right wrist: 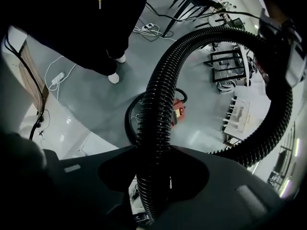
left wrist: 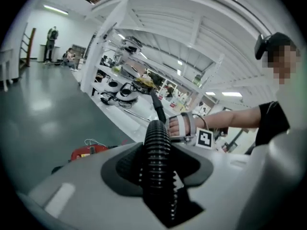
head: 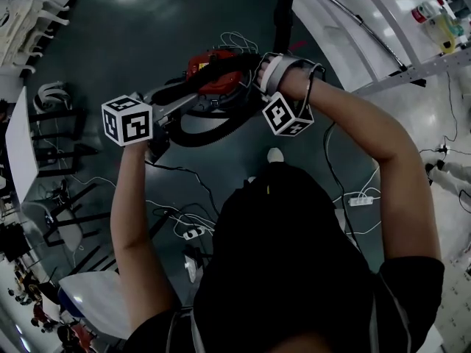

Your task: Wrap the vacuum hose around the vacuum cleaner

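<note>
Dark glossy floor (head: 147,28) lies below me, the red canister vacuum cleaner (head: 210,68) standing on it. My left gripper (left wrist: 156,174), half closed, pinches the black ribbed vacuum hose (left wrist: 157,143); my right gripper (right wrist: 153,176) clamps it too. Both forearms reach forward above the cleaner.

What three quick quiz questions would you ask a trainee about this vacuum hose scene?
1. True or false: the left gripper is empty.
2. The vacuum cleaner on the floor is: A red, B blue, C green.
3. Fill in: the right gripper is closed on the black ____.
Key: 1 false, its jaws clamp the hose; 2 A; 3 hose.
</note>
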Available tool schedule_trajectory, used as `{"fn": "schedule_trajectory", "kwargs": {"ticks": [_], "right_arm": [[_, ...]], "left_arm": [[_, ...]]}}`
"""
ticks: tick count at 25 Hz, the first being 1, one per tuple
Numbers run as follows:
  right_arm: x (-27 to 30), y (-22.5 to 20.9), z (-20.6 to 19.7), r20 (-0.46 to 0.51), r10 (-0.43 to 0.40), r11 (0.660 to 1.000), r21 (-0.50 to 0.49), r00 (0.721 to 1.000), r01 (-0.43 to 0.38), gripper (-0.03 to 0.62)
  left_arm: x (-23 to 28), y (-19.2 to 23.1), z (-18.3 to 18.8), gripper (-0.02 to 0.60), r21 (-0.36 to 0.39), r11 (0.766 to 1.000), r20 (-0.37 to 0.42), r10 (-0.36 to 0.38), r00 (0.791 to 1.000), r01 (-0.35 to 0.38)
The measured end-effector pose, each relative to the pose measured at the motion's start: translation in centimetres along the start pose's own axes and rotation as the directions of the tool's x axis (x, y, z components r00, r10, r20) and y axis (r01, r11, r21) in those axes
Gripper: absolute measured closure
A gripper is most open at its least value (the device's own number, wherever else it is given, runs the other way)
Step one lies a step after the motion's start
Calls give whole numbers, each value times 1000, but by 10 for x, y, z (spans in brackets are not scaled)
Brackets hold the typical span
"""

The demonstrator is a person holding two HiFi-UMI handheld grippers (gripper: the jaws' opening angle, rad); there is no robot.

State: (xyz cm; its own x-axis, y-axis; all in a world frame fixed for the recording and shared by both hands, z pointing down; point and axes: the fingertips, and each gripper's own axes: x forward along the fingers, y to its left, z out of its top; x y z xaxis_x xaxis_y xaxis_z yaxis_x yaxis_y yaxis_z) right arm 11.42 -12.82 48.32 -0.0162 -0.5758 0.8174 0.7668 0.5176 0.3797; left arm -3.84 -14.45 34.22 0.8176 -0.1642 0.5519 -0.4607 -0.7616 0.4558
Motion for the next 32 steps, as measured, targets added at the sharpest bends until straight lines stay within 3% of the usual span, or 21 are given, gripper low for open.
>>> {"fn": "schedule_trajectory", "kwargs": {"ticks": [4,11,20,27,32], "right_arm": [[4,-12,2,0,-6,1000,-14,1000,6,430],[7,-28,9,7,7,999,-41,1000,-6,430],[16,-36,1,15,-17,997,-77,1000,18,428],[34,-34,-3,41,-29,993,-116,999,34,425],[51,-37,-3,56,-29,988,-147,998,37,422]], "left_arm": [[-26,23,-8,405,-113,991,126,90,988,-76],[-59,50,-21,405,-254,952,230,233,945,-173],[-78,74,-49,405,-459,873,351,346,870,-162],[-74,87,-62,404,-544,820,385,433,815,-179],[-75,97,-75,405,-617,765,392,502,771,-184]]}}
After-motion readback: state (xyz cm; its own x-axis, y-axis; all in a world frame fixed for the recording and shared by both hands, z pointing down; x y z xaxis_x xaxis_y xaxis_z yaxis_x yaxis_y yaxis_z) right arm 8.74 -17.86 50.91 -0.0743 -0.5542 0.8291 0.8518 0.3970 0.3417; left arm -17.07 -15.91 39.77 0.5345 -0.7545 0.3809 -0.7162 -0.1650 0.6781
